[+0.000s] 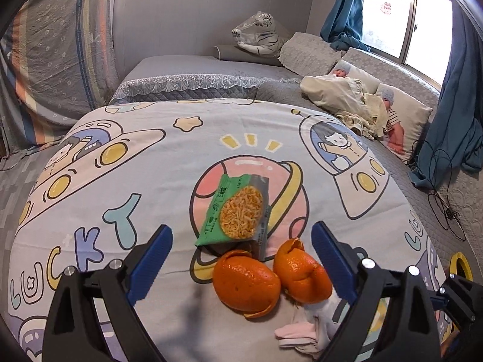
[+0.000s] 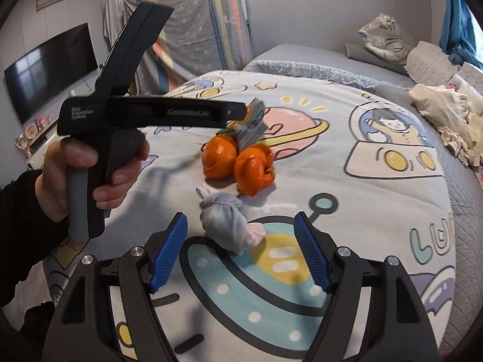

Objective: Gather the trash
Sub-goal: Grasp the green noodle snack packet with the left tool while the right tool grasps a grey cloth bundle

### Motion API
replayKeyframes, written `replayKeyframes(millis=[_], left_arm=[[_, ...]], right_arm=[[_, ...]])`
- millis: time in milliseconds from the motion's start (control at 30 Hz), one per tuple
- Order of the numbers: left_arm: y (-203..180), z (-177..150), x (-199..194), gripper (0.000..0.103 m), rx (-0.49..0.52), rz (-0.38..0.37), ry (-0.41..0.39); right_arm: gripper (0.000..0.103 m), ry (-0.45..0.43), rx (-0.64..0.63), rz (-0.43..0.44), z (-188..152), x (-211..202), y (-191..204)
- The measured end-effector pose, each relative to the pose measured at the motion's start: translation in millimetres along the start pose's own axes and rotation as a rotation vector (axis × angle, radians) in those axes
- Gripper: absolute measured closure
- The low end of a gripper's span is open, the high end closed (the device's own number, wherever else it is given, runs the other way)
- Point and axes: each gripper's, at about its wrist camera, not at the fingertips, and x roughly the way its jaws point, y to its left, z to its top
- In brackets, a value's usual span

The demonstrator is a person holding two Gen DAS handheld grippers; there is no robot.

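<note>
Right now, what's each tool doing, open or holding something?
Left tool: open, holding nothing.
Right tool: open, holding nothing.

Cartoon bedspread (image 1: 120, 181), plush tiger (image 1: 259, 34) (plastic-wrapped), wall television (image 2: 49, 69), blue curtains (image 1: 452, 114).

Both grippers, left (image 1: 241, 259) and right (image 2: 240, 250), hover open.

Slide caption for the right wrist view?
Open right gripper above a balled sock, orange peels beyond on the cartoon bedspread.
</note>
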Motion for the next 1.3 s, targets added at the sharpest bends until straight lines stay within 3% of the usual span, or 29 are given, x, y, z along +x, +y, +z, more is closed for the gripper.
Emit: replayKeyframes(millis=[300, 400, 467, 533, 767, 1300], left_arm=[[8, 15, 43, 0.018, -0.007, -0.021, 0.101], [5, 16, 52, 0.030, 0.003, -0.028, 0.123], [1, 15, 57, 0.045, 0.020, -0.026, 0.135], [-1, 15, 61, 0.054, 0.025, -0.031, 0.150], [-6, 16, 59, 0.090, 0.040, -0.039, 0.140], [-1, 19, 11, 0.094, 0.025, -0.041, 0.060]], right_arm=[[0.035, 0.079, -0.008, 0.021, 1, 32, 3], [0.041, 0.101, -0.013, 0.022, 1, 40, 4], [0.047, 0.118, -0.002, 0.029, 1, 46, 1], [0.050, 0.131, 0.010, 0.049, 0, 48, 0], [0.072, 0.128, -0.001, 0.051, 0, 47, 3], [0.076, 0.067, 0.059, 0.053, 4, 4, -16]])
